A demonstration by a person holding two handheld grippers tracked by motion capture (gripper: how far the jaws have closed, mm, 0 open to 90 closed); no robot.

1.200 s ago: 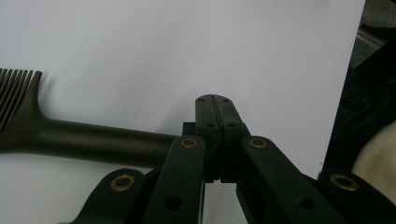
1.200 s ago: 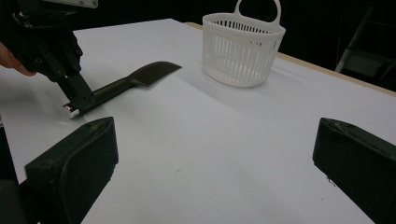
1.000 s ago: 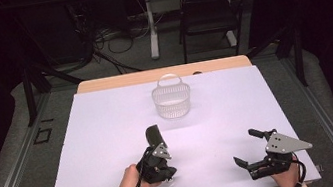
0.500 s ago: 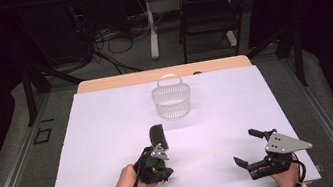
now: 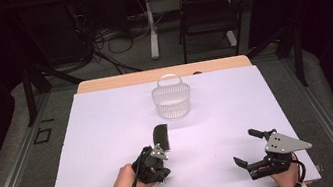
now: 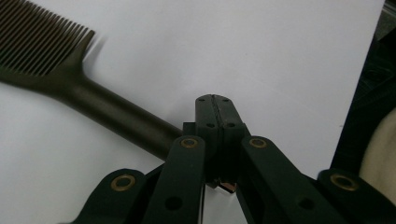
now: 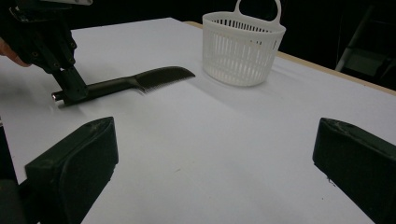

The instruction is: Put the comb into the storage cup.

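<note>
Black comb (image 5: 161, 136) lies flat on the white table sheet (image 5: 99, 129), a wide-toothed comb with a straight round handle. Taking the white plastic basket (image 5: 172, 101) as the landmark: the comb sits on the person's side of the basket, near it but well apart from touching, slightly to the left in the high view, with its toothed head towards the basket and its handle pointing back to the person.

Left gripper (image 5: 156, 154) is at the handle end of the comb, on the side farthest from the basket. In the left gripper view its two black jaws are pressed fully together, pad against pad, with no gap. The comb handle (image 6: 116, 116) runs in from the upper left and passes beside and beneath the closed jaws rather than between them, so the tongs are narrow and clasp nothing. The right gripper view shows the same closed tips (image 7: 72, 86) standing down on the end of the handle (image 7: 100, 87), touching it.

Right gripper (image 5: 253, 147) rests lower right of the basket in the high view, well apart from both basket and comb. Its jaws stand wide, and between them is bare sheet. A hand (image 5: 124, 186) in a pale sleeve holds the left gripper.
</note>
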